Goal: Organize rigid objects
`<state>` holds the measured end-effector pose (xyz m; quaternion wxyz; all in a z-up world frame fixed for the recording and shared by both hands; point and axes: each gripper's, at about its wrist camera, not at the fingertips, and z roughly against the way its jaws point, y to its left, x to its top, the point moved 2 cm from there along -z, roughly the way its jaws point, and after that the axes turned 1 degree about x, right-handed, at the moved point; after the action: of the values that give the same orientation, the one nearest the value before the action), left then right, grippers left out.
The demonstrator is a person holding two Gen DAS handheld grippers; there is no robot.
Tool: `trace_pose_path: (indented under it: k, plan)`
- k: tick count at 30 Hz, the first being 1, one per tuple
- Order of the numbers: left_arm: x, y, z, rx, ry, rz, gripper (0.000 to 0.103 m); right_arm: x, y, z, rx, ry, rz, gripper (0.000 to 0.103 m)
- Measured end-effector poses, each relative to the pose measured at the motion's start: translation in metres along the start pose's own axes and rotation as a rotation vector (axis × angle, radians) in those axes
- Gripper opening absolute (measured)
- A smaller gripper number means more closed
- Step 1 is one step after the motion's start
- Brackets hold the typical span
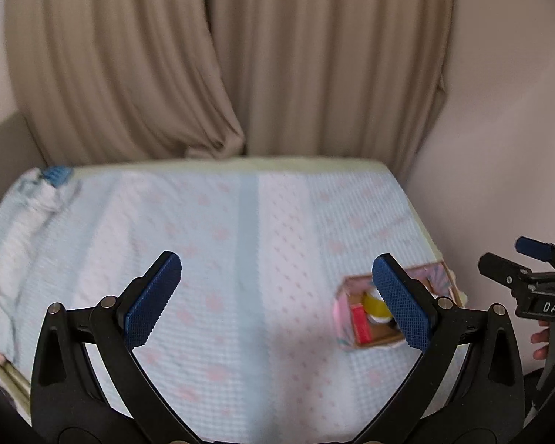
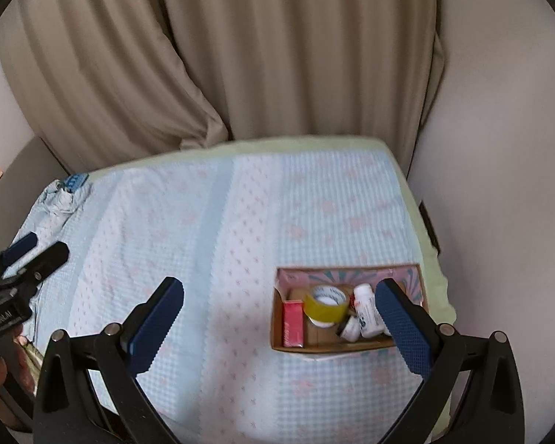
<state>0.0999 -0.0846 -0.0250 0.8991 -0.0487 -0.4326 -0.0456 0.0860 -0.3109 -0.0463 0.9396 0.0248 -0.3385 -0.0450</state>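
Both grippers gape wide, holding nothing: right gripper [image 2: 279, 318], left gripper [image 1: 276, 296], blue cross-hatched pads [image 2: 158, 320] on black arms. Near right on the bed, a cardboard box [image 2: 407, 277] holds yellow tape [image 2: 325, 305], a red packet [image 2: 293, 320] and white bottles [image 2: 366, 310], labels unreadable. "DAS" marks the right gripper's body. Waffle-textured bedspread [image 2: 203, 240], beige curtains [image 2: 240, 55] beyond.

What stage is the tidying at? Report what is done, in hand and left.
Done: the cardboard box on the bed already holds a yellow tape roll, a red packet and white bottles. In hand: nothing; the left gripper and right gripper are both open and empty. Left: no loose rigid item shows on the bedspread, so it looks nearly finished.
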Motion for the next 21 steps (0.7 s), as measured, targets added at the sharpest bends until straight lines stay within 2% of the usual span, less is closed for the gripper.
trace_pose_path:
  k: [2, 6, 13, 21]
  plan:
    - [0.000, 0.013, 0.018, 0.024, -0.041, 0.002, 0.103, 0.002, 0.015, 0.013, -0.011, -0.029, 0.015, 0.103]
    - [-0.007, 0.028, 0.039, 0.015, -0.084, 0.031, 0.103, 0.002, 0.038, 0.032, -0.037, -0.089, 0.040, 0.103]
    - [-0.019, 0.043, 0.051, 0.011, -0.099, 0.039, 0.103, 0.001, 0.065, 0.042, -0.052, -0.143, 0.065, 0.103]
    - [-0.019, 0.043, 0.046, 0.017, -0.093, 0.020, 0.103, 0.002, 0.074, 0.043, -0.053, -0.153, 0.054, 0.103]
